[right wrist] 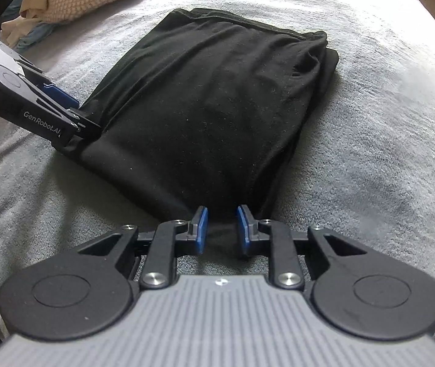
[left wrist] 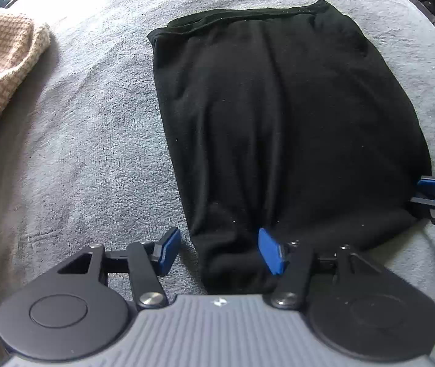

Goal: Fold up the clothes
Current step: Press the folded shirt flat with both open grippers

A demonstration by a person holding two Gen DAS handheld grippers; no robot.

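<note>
Fabric of a black garment [left wrist: 278,116] lies folded on a grey blanket [left wrist: 89,128], and its nearest edge is where both tools work. In the left wrist view, the left hand-held gripper [left wrist: 220,249] stands with its jaws apart: one blue pad [left wrist: 168,249] is over bare blanket just beside the garment, the other blue pad [left wrist: 271,253] lies on the near corner of the cloth, and the pads do not press the cloth between them. In the right wrist view, the right hand-held gripper [right wrist: 222,229] has its jaws narrow, with a bunched bit of the black near edge between the two blue pads; it appears to pinch this fabric. The same right tool shows at the right border of the left wrist view, touching the other near corner of the garment. The left tool shows at the left side of the right wrist view [right wrist: 34,104], its fingers at the near left corner of the cloth. From these corners the garment stretches away as a long rectangle with soft lengthwise wrinkles, and at the far end a thick hem band crosses its width. Farther, well apart from the garment and toward the left, a beige knitted garment [left wrist: 0,70] lies crumpled on the blanket. Beyond it some other cloth is too unclear to tell.
</note>
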